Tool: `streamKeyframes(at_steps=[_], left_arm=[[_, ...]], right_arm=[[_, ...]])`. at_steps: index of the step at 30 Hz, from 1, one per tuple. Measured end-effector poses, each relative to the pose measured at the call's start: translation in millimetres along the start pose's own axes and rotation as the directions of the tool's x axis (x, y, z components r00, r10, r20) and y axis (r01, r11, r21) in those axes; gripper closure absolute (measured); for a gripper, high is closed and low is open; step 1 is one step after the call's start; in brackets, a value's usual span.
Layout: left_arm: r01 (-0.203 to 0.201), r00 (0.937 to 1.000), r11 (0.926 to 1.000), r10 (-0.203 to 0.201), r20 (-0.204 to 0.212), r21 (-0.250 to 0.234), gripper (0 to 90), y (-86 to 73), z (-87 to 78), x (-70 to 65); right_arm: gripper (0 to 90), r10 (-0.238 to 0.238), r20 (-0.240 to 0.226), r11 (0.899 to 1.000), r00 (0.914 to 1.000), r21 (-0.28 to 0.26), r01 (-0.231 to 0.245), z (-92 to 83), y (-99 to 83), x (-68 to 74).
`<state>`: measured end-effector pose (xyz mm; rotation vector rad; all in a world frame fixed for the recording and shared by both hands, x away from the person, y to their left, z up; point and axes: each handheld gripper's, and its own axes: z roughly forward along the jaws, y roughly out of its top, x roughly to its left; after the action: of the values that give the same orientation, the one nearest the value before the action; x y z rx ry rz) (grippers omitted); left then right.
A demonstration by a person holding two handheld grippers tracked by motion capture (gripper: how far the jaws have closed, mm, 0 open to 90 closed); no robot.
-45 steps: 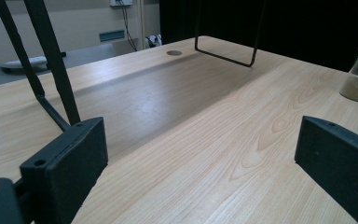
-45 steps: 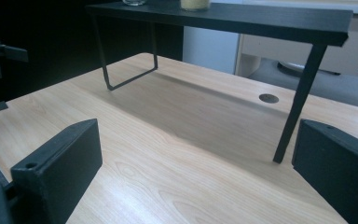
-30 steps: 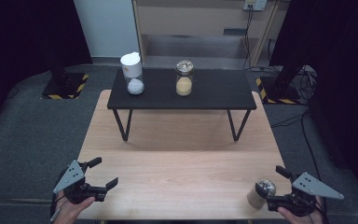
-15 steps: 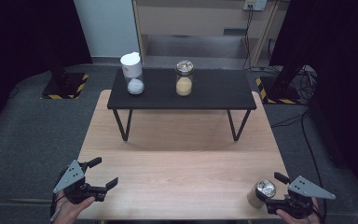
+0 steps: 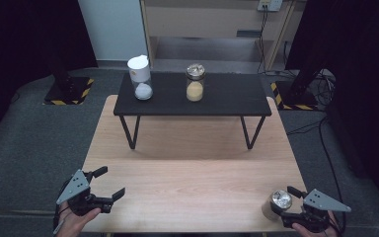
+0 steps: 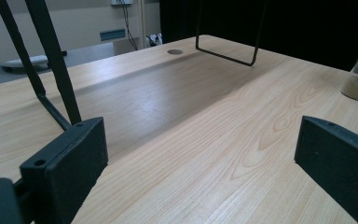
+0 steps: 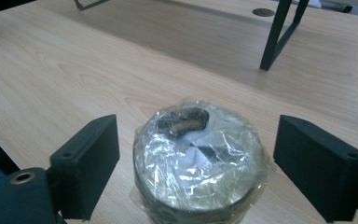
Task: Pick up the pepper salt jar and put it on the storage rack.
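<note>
At the near left corner of the wooden table (image 5: 192, 173), the left gripper (image 5: 109, 183) hovers where it was a second ago, its jaws spread wide over bare wood with nothing between them; in the left gripper view the two black pads (image 6: 70, 158) stand far apart above the grain. Farther back, the black side table (image 5: 217, 96) straddles the far part of the wooden one and carries a white-lidded jar (image 5: 140, 78) at its left and a jar of yellow grains (image 5: 195, 83) toward its middle, both unmoved since the earlier frames. At the near right corner stands the foil-capped jar (image 5: 278, 202), upright on the wood close to the table's front edge, where it was a second ago. The right gripper (image 5: 282, 200) has come down around it since then: before it sat higher with the jar off its tips, and now the jar is between its jaws. Those jaws have just been closing, yet in the right gripper view a gap shows between each pad (image 7: 93, 156) and the jar's wrapped lid (image 7: 198, 154), so they bracket the jar without pressing on it.
</note>
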<state>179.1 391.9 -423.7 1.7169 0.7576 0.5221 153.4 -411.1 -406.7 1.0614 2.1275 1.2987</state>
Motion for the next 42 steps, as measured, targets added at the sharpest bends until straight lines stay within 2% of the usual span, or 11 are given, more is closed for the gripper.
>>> streamKeyframes(at_steps=[5,12,20,29,42], left_arm=[[-0.001,1.0000,1.0000,0.001,-0.001,0.002,1.7,0.2,0.1,-0.3],[0.000,1.0000,1.0000,0.000,-0.001,0.002,1.7,0.2,0.1,-0.2],[0.000,1.0000,1.0000,0.000,-0.002,0.002,1.7,0.2,0.1,-0.1],[0.001,1.0000,1.0000,-0.001,-0.002,0.001,1.7,0.1,0.1,0.0],[0.002,1.0000,1.0000,-0.002,-0.002,0.000,1.7,0.0,-0.1,-0.1]], right_arm=[[23.4,-0.023,-0.002,1.000,0.9997,0.006,0.023,3.2,-4.2,-1.1],[32.8,-0.035,-0.018,0.999,0.9992,-0.019,0.035,5.6,-12.0,-4.3],[34.1,-0.050,-0.024,0.999,0.9985,-0.008,0.049,5.7,-8.3,-4.9],[34.3,-0.045,-0.029,0.999,0.9986,0.008,0.045,9.0,-1.8,-7.7],[34.3,-0.048,-0.044,0.999,0.9979,0.006,0.048,15.0,15.7,-9.9]])
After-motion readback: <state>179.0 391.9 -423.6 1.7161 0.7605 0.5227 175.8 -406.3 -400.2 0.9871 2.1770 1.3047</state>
